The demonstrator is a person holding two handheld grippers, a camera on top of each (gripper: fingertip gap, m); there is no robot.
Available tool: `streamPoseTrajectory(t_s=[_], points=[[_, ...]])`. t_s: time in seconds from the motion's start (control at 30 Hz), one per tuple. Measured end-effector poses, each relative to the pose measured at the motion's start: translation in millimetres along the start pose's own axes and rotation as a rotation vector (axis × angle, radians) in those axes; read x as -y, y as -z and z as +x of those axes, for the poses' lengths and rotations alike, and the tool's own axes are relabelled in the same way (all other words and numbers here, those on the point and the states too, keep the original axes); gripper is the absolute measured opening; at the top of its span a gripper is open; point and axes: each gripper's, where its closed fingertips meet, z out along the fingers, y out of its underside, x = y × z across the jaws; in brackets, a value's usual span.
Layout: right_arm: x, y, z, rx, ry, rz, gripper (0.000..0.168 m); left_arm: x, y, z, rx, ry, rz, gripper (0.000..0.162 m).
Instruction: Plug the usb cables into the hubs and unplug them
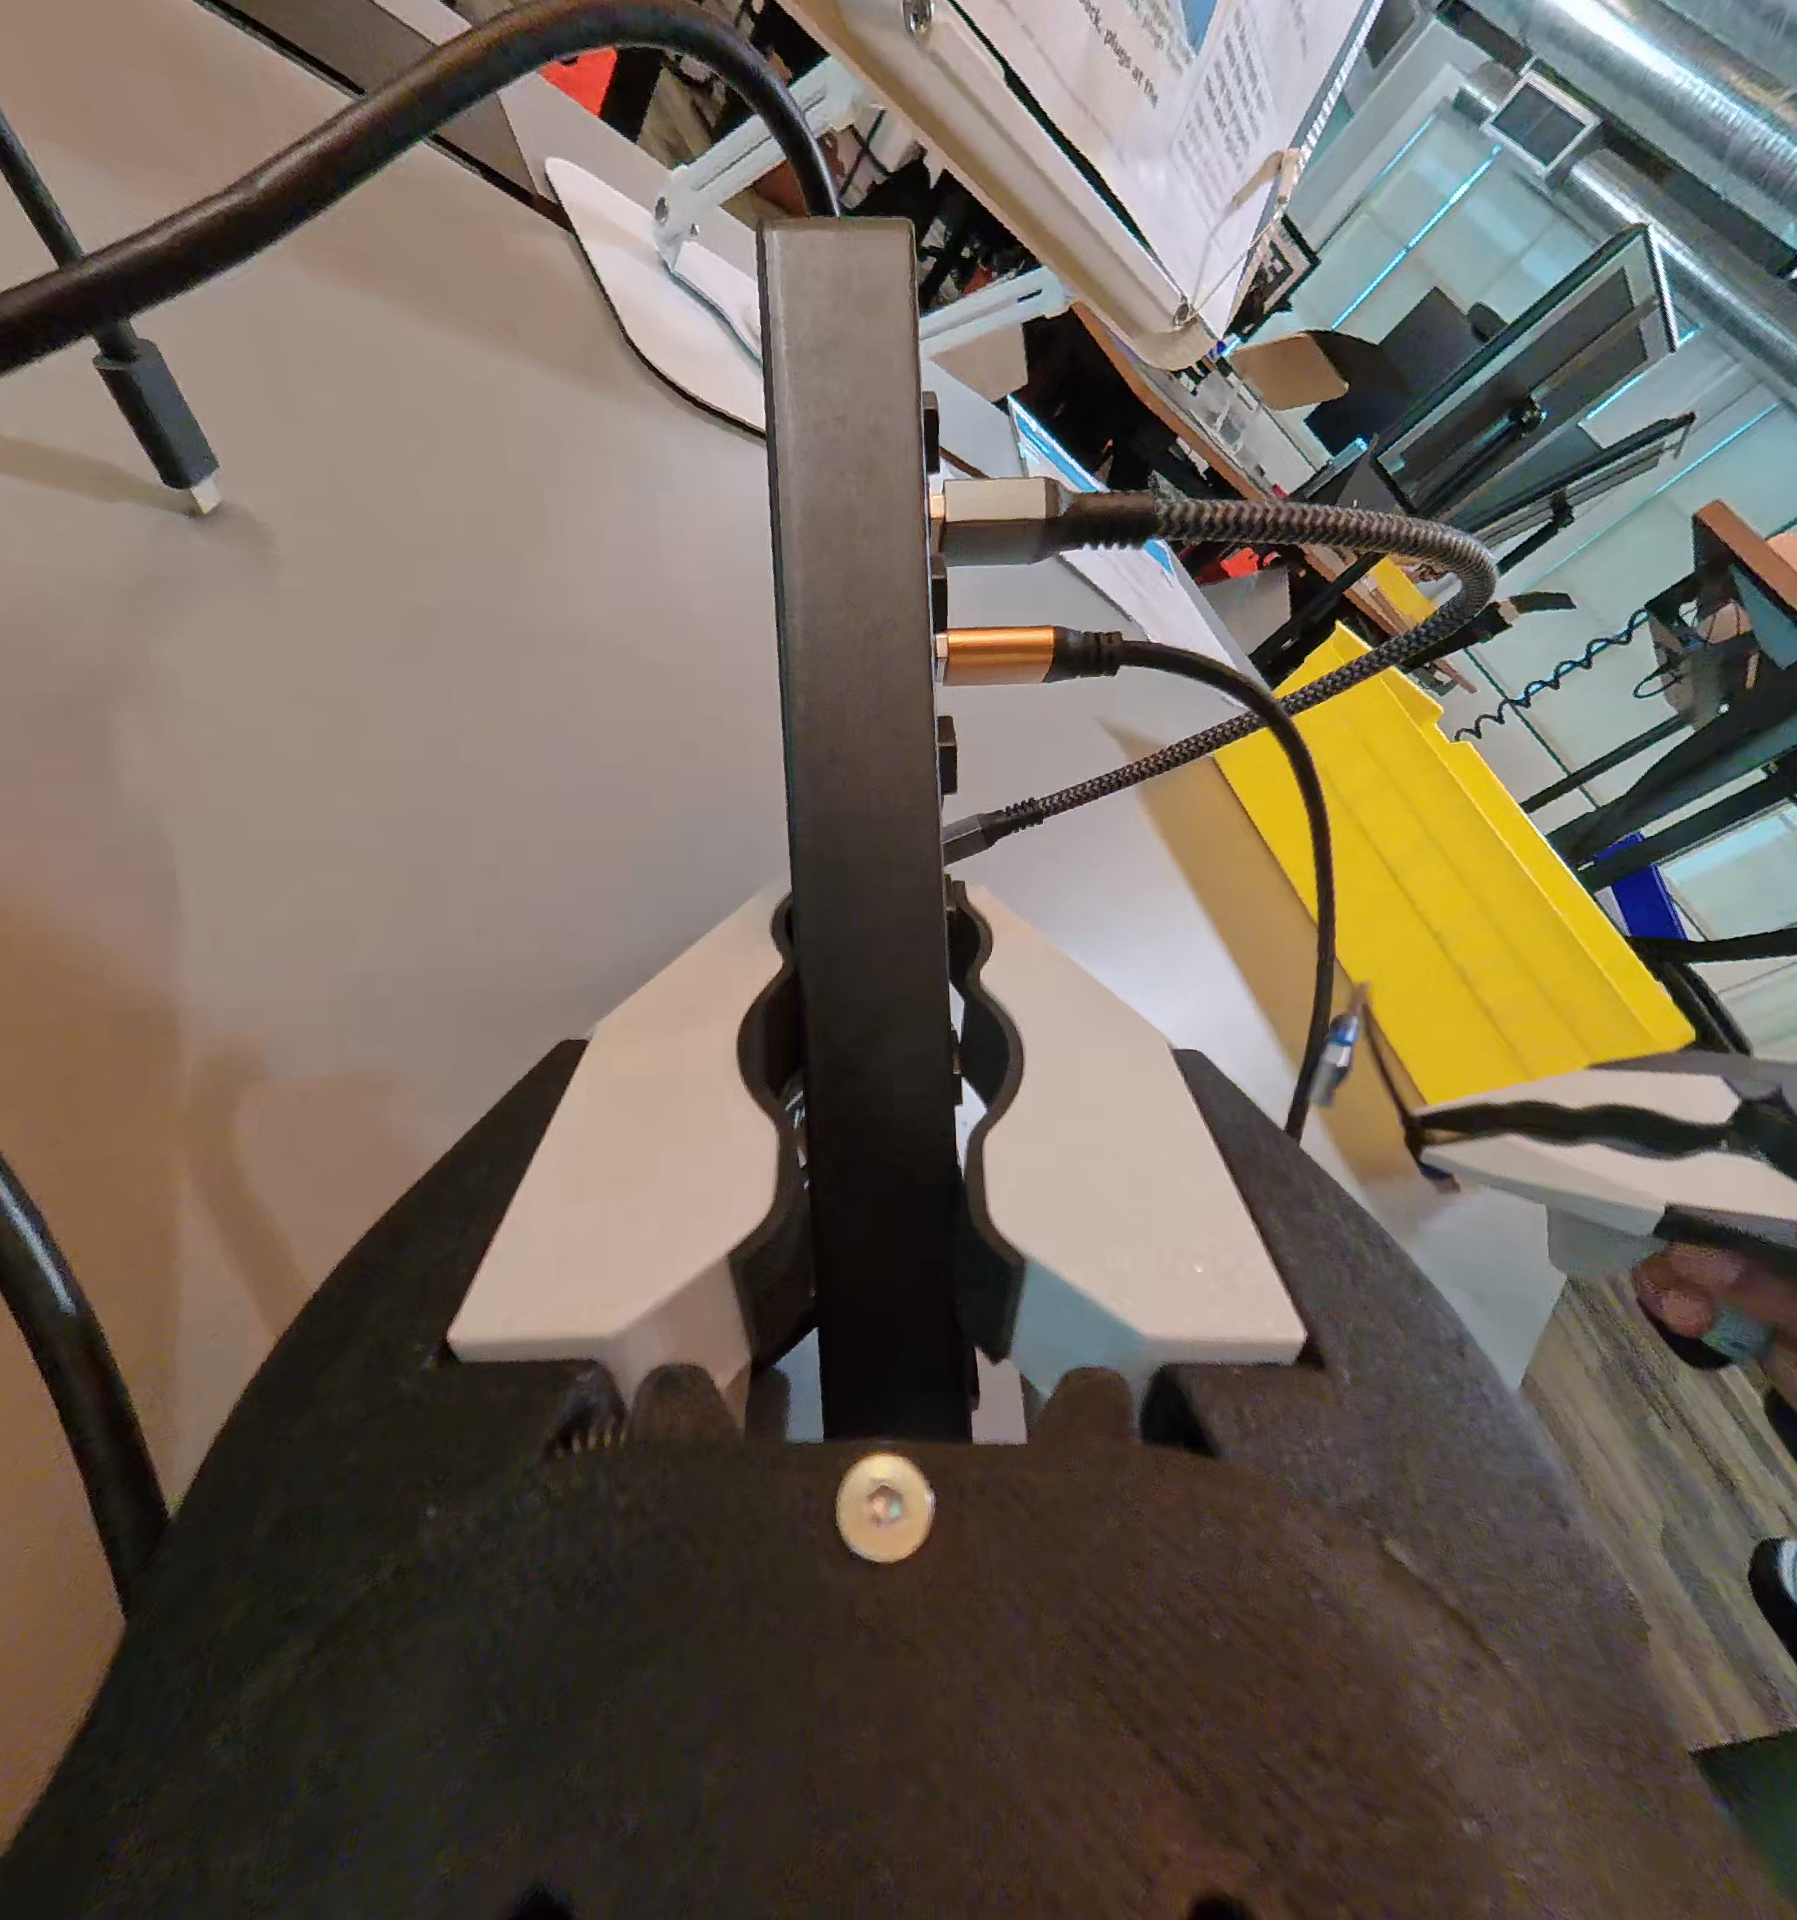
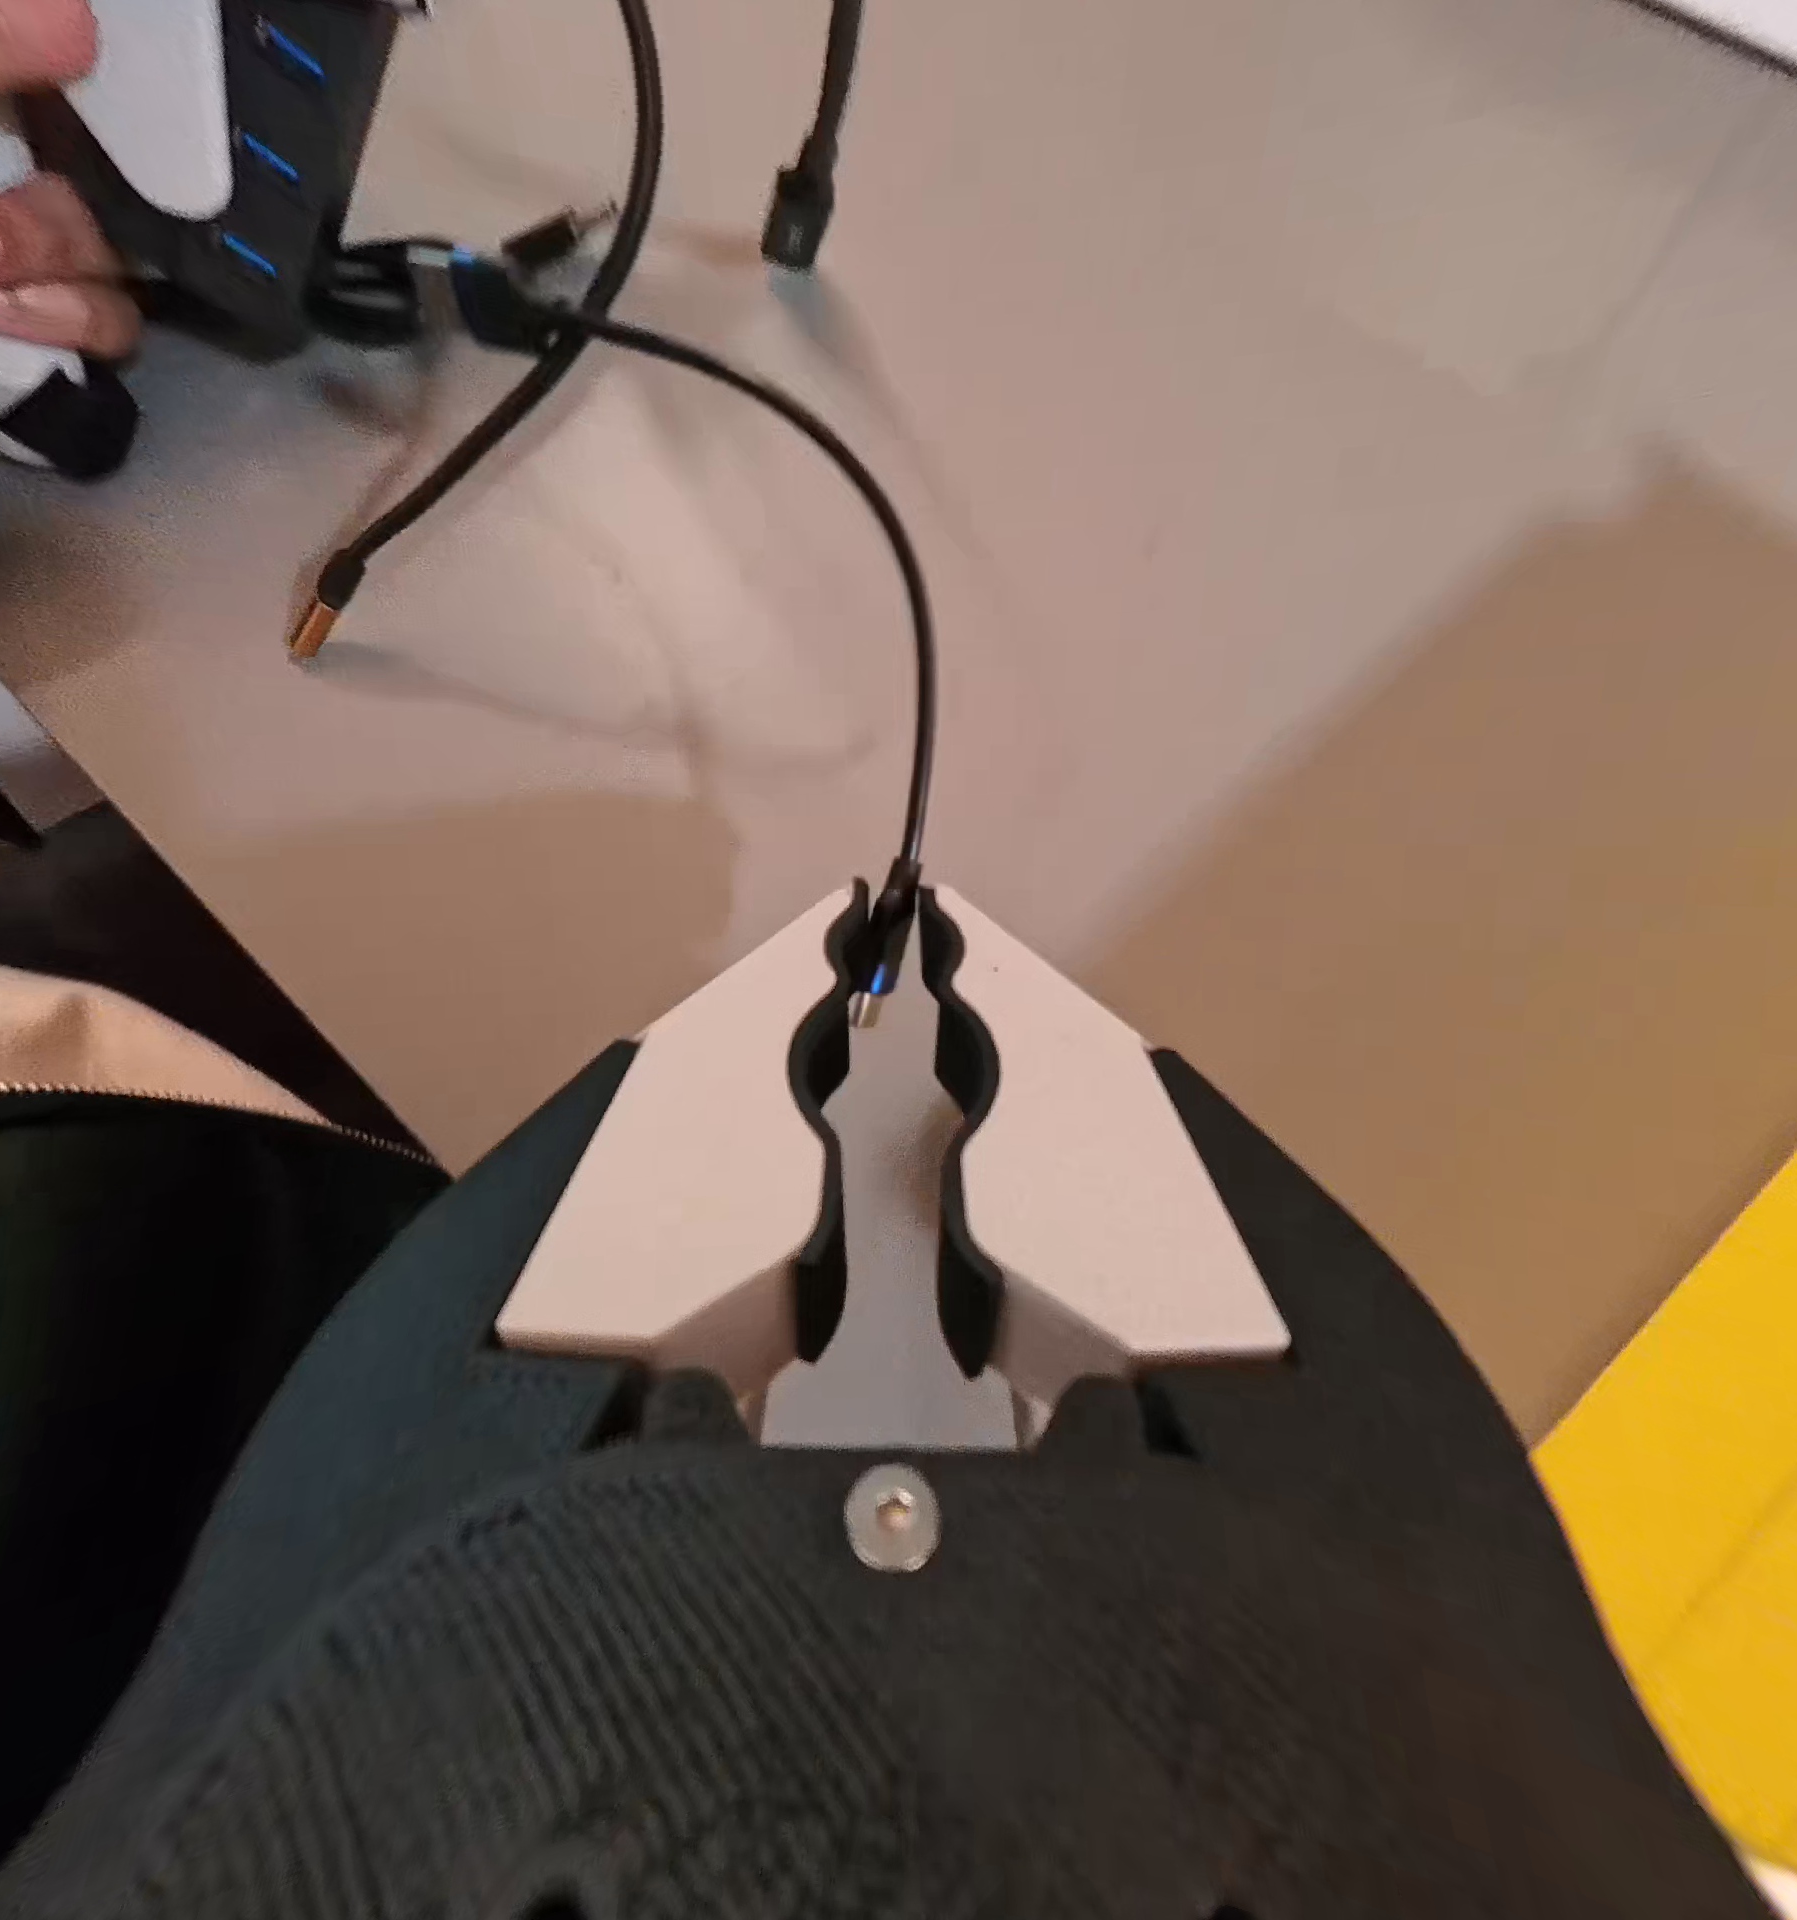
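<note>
My left gripper [image 1: 873, 914] is shut on a black USB hub [image 1: 842, 582] and holds it edge-on above the table. A grey braided plug [image 1: 998, 520], a gold plug [image 1: 998, 657] and a lower braided plug [image 1: 977, 831] sit in its right face. My right gripper [image 2: 886, 904] is shut on a small black plug with a blue ring [image 2: 883, 961]. Its thin black cable [image 2: 915, 644] arcs up towards the hub [image 2: 281, 208] at the top left. The right gripper also shows in the left wrist view [image 1: 1434, 1143], low and to the right of the hub.
A loose black plug [image 1: 161, 416] hangs to the table left of the hub. A loose gold-tipped cable end [image 2: 317, 623] and another black plug [image 2: 795, 229] lie on the beige table [image 2: 1289, 520]. A yellow bin [image 1: 1445, 883] stands to the right. A hand [image 2: 32, 270] holds the left gripper.
</note>
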Motion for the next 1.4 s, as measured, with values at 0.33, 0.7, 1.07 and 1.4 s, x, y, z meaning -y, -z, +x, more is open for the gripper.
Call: streamPoseTrajectory(t_s=[0.33,0.7,1.07,1.4], points=[[5,-10,-9,0.061,0.054,0.075,0.043,1,0,-1,-0.006,0.013,0.006,0.022],[27,-63,-41,0.355,0.330,-0.036,0.042,-2,0,3,-0.043,0.022,-0.009,0.023],[12,-64,-63,0.540,0.379,-0.081,0.026,-5,0,5,-0.057,0.025,-0.025,0.023],[16,-70,-51,0.450,0.413,-0.014,0.021,-6,0,5,-0.059,0.023,-0.032,0.023]])
